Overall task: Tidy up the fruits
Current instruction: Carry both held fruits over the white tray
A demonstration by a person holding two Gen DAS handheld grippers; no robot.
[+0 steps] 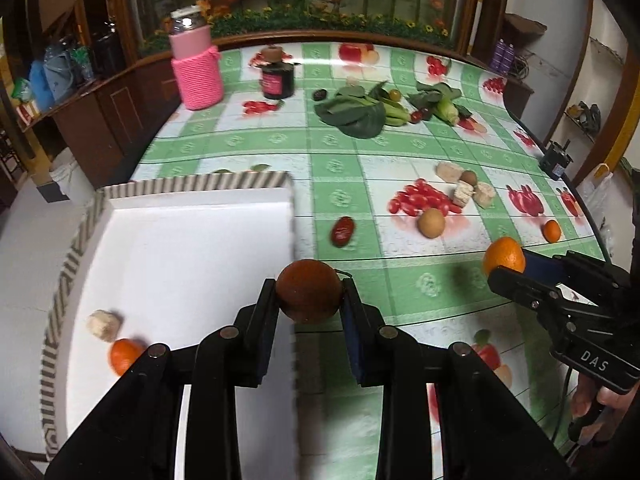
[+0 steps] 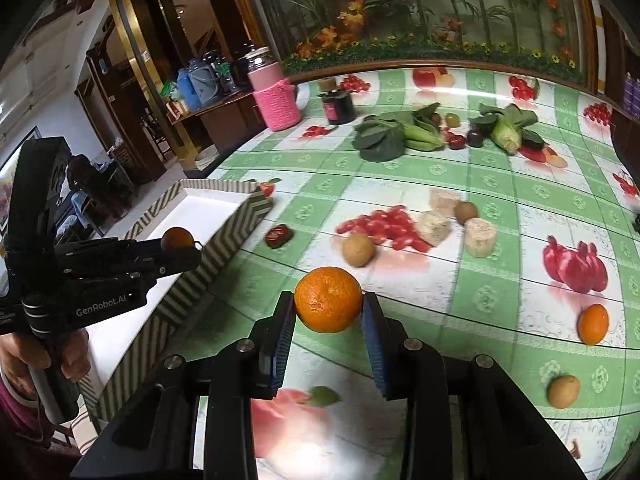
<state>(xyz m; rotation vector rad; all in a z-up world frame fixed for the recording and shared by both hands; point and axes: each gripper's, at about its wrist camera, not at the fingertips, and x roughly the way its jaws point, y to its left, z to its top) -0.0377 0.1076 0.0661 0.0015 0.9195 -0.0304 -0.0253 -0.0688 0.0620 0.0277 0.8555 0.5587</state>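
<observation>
A table [image 1: 280, 152] in green checked cloth carries a white box [image 1: 180, 248]. Leafy greens [image 1: 354, 110], a pink jar [image 1: 196, 68] and loose fruit lie on it.

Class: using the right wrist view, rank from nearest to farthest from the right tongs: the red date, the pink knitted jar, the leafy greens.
1. Red date, left of the right tongs, by the tray.
2. Leafy greens, mid-table ahead.
3. Pink knitted jar, far left edge.

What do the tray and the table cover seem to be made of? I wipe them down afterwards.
The tray looks like stiff cardboard: matte chevron-printed walls, plain white floor, crisp folded corners. The table cover looks like glossy plastic or vinyl, possibly under glass: the printed fruit-and-check pattern carries soft reflections.
</observation>
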